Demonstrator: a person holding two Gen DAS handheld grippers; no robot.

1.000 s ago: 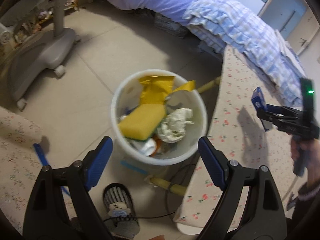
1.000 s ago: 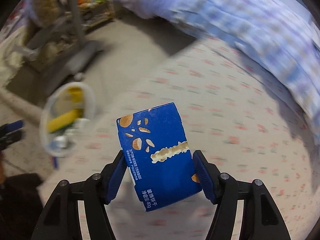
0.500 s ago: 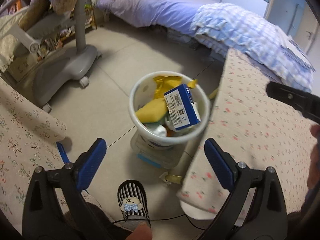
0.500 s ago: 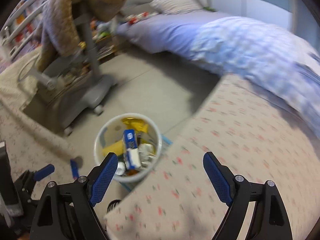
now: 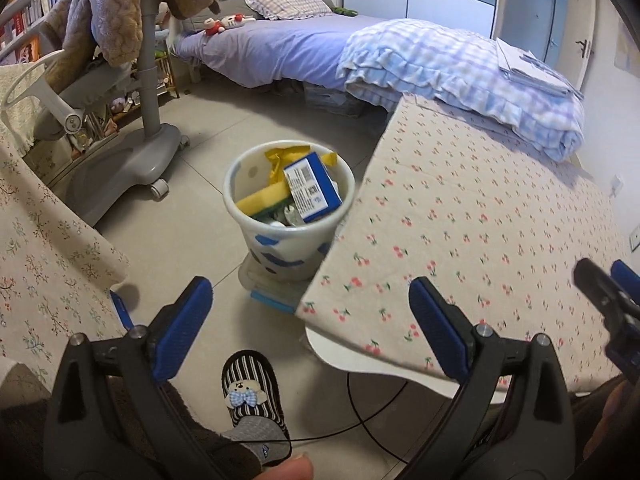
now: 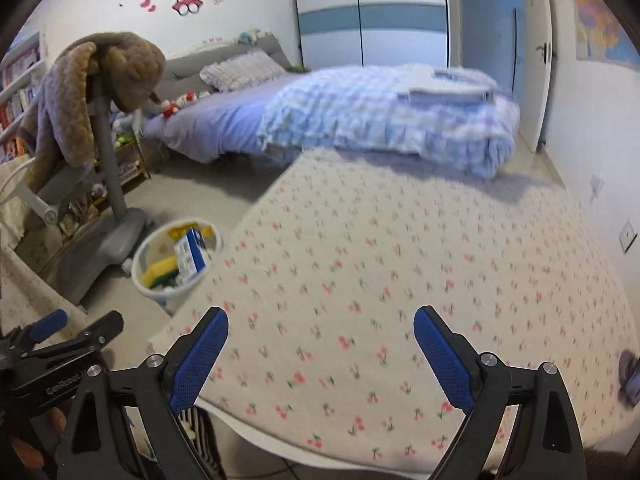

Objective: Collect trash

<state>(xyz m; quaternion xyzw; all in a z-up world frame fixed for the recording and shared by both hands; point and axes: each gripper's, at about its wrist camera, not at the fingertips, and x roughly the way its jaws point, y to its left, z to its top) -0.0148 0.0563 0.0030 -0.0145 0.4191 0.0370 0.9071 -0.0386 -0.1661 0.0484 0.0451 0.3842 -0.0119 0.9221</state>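
Bedroom, cherry-cloth table (image 6: pixel 400 280) bare: box (image 5: pixel 312 188) lies in bin (image 5: pixel 248 184); both grippers' jaws wide, empty; next, seek further trash.

Soft, even indoor light, strong fisheye bending and dark corners (right wrist view motion-blurred).

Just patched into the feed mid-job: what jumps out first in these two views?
The white plastic trash bin on the tiled floor, beside the corner of the cherry-print tablecloth, draws the eye: it is stuffed, with a blue cardboard snack box leaning on a yellow sponge. Both the left gripper and the right gripper are wide open and hold nothing. A striped slipper with a bear face sits on the floor below the left gripper.
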